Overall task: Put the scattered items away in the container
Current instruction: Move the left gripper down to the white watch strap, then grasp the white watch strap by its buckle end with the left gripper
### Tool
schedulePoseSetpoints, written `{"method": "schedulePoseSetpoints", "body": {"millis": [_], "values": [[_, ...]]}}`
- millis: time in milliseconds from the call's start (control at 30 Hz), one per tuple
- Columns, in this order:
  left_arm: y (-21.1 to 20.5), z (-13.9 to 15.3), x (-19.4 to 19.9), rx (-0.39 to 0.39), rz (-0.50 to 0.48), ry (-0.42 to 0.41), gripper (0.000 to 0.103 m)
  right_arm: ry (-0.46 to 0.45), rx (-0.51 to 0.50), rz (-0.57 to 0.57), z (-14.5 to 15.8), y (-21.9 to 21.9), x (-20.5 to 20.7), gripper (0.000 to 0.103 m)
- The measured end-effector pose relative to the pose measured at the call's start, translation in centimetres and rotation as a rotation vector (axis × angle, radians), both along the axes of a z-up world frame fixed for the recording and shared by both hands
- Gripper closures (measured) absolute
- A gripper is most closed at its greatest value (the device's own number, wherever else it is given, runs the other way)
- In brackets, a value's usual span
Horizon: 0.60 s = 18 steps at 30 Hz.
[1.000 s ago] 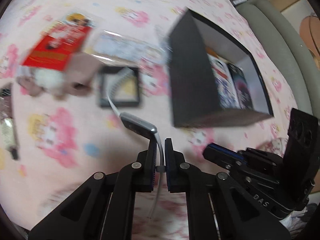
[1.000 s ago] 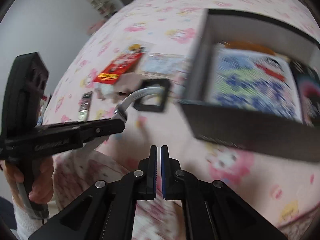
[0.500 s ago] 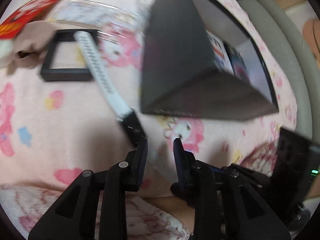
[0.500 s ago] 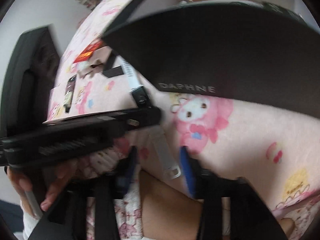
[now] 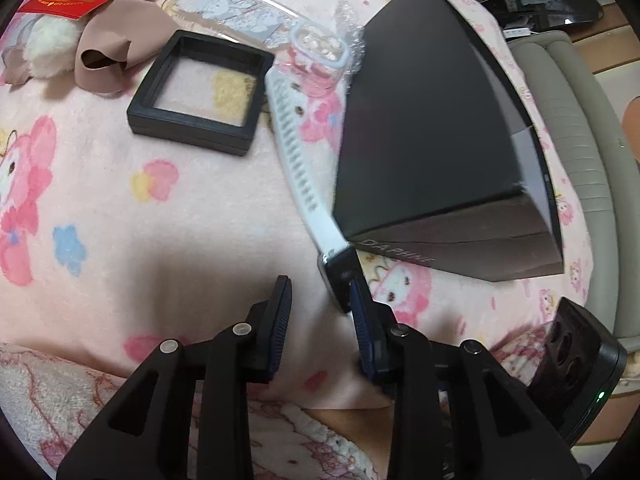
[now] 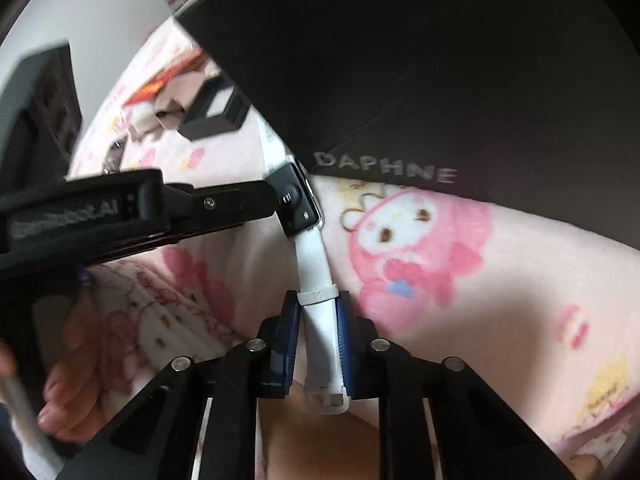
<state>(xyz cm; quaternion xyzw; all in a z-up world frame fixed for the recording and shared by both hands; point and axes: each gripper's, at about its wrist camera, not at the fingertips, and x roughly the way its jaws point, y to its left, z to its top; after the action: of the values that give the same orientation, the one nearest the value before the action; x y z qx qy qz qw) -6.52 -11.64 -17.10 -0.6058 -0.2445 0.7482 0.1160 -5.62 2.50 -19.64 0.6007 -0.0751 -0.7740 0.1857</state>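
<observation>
Right now, right gripper [image 6: 318, 344] at bottom centre is closing on the white strap end of the watch [image 6: 298, 200]; strap sits between the pads, probably to take it over. Left gripper [image 5: 320, 316] is opening, one pad still against the watch case, nothing pinched. Farther up-frame, the black box [image 5: 432, 152] stands beside the strap; black frame [image 5: 196, 92] upper left, on the blanket [image 5: 120, 240].
</observation>
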Motion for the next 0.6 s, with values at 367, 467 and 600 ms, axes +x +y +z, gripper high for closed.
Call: {"method": "schedulePoseSetpoints", "body": {"millis": [367,467,600], "values": [[0.6,-1.0,-1.0,0.075,0.027,-0.035,0.063,0.033,0.108,-0.200,2.3,6.5,-0.8,0.075],[0.7,-1.5,-1.6,0.103,0.033,-0.047,0.063,0.061,-0.010,-0.210,3.8,6.9,0.2,0.073],[1.6,-1.5,-2.1,0.100,0.007,-0.040,0.063,0.012,0.069,-0.063,2.1,3.8,0.7,0.071]]}}
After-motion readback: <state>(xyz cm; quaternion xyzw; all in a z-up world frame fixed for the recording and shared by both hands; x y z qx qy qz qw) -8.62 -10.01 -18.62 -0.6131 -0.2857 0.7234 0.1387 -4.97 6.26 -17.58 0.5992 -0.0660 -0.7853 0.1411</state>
